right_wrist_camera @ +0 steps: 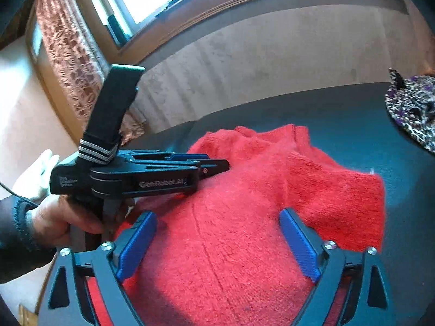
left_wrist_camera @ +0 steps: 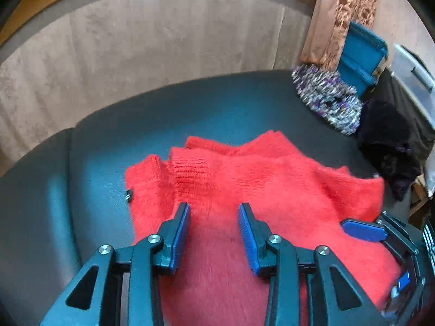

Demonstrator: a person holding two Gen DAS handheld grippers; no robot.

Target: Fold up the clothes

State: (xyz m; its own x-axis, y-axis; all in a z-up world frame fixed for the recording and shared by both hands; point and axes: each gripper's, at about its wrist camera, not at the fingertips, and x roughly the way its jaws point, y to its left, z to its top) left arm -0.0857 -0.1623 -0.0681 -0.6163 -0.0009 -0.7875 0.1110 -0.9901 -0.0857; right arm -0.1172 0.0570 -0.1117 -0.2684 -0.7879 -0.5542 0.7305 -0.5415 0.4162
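1. While both claws hang over it, the red fuzzy sweater (left_wrist_camera: 244,184) lies partly folded on a dark cushioned seat (left_wrist_camera: 190,103), its ribbed edge turned up toward the far side.
2. The left claw (left_wrist_camera: 213,209) hovers above the middle of the sweater with its blue-padded fingers (left_wrist_camera: 182,225) set apart; nothing sits between them, and whether the tips brush the knit I cannot tell.
3. The right claw (right_wrist_camera: 217,217) stands wide apart over the near part of the sweater, red wool showing in the gap, its pads not pressing on anything.
4. From the right wrist view, the left claw shows side-on at the left, held by a bare hand (right_wrist_camera: 62,220) with a dark sleeve, its tip just over the sweater's far fold.
5. From the left wrist view, one blue pad of the right claw (left_wrist_camera: 363,229) shows at the sweater's right edge.
6. Behind the seat rises a beige suede backrest (left_wrist_camera: 163,40).
7. At the seat's right end lie a speckled purple-and-white knit (left_wrist_camera: 329,97) and a dark bundle of cloth (left_wrist_camera: 386,141), both well apart from the sweater.
8. A blue bin (left_wrist_camera: 361,57) and a rust-coloured patterned curtain (left_wrist_camera: 350,11) stand beyond them.
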